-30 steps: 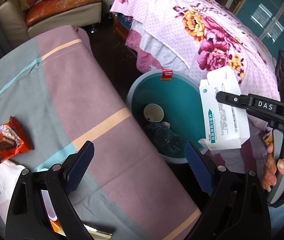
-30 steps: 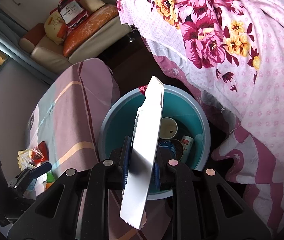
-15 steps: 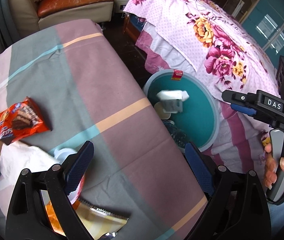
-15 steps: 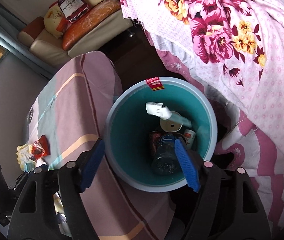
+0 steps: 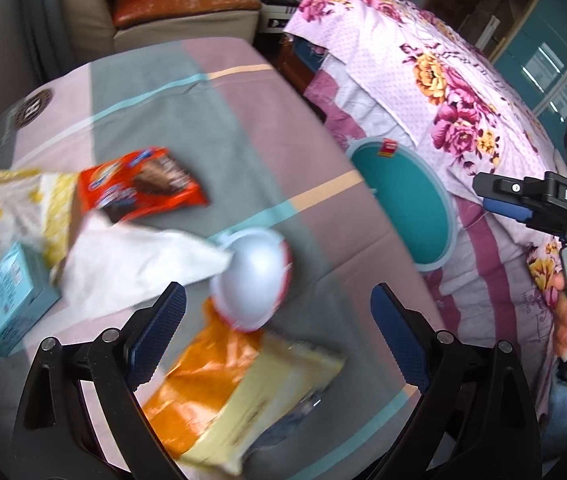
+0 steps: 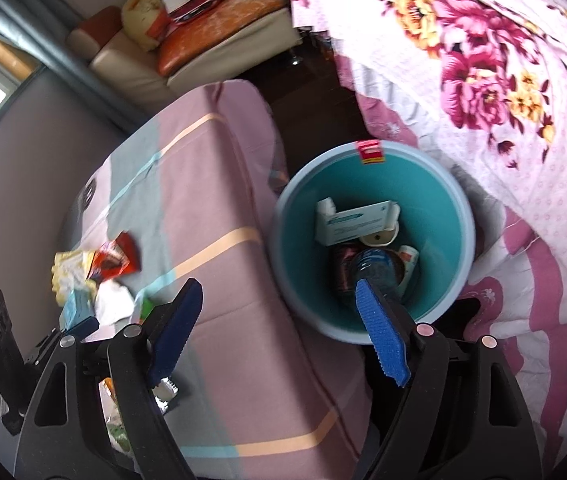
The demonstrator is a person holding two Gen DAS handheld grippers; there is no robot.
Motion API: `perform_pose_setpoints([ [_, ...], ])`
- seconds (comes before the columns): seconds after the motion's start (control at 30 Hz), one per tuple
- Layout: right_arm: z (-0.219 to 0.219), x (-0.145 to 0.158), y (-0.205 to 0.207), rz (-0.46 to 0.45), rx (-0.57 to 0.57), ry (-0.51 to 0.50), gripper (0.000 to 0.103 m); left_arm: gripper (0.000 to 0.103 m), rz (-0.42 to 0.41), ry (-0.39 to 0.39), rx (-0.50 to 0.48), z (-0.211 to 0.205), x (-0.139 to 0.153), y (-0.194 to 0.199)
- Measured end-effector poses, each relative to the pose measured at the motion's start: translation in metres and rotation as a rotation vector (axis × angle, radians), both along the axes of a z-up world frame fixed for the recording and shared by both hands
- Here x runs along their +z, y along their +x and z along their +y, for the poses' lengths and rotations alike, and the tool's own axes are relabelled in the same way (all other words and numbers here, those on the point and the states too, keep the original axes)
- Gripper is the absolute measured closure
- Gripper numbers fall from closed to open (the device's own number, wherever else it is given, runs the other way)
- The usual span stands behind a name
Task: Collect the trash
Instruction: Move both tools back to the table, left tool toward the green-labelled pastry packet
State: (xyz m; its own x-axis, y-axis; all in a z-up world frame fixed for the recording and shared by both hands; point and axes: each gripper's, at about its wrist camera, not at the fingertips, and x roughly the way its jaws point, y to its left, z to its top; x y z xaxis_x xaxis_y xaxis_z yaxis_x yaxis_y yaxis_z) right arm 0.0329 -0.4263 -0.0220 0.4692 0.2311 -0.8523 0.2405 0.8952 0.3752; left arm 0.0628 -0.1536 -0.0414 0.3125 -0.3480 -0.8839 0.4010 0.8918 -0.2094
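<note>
While both jaws gape | left hand-held gripper [image 5: 277,338] over wrappers | right hand-held gripper [image 6: 279,332] by bin [image 6: 459,216]

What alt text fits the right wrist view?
Open, empty right claw hangs above a teal trash bin holding a white medicine box, a dark plastic bottle and a paper cup. Left of the bin, a striped cloth-covered table carries snack wrappers and tissue; a floral bedspread lies at right.
</note>
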Motion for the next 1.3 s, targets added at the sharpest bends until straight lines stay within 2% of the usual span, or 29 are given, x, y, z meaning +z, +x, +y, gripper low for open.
perform_pose_setpoints([
  [0.4, 0.071, -0.004, -0.007, 0.061, 0.144, -0.024, 0.027, 0.009, 0.046, 0.034, -0.021, 0.068, -0.013, -0.04],
  [0.6, 0.098, -0.011, -0.012, 0.098, 0.201, -0.018, 0.027, 0.009, 0.088, 0.042, -0.101, 0.091, -0.017, -0.077],
  [0.77, 0.115, -0.013, -0.023, 0.112, 0.239, -0.003, 0.027, 0.009, 0.126, 0.079, -0.175, 0.095, -0.028, -0.102],
  [0.93, 0.133, -0.017, -0.033, 0.128, 0.286, 0.025, 0.027, 0.009, 0.137, 0.122, -0.208, 0.091, -0.04, -0.114],
  [1.17, 0.146, -0.024, -0.045, 0.142, 0.316, 0.052, 0.027, 0.009, 0.086, 0.204, -0.223, 0.081, -0.056, -0.124],
  [1.2, 0.147, -0.025, -0.045, 0.144, 0.316, 0.051, 0.027, 0.011, 0.078, 0.207, -0.213, 0.081, -0.057, -0.122],
  [1.3, 0.148, -0.029, -0.045, 0.152, 0.316, 0.053, 0.027, 0.029, 0.068, 0.184, -0.141, 0.092, -0.058, -0.114],
])
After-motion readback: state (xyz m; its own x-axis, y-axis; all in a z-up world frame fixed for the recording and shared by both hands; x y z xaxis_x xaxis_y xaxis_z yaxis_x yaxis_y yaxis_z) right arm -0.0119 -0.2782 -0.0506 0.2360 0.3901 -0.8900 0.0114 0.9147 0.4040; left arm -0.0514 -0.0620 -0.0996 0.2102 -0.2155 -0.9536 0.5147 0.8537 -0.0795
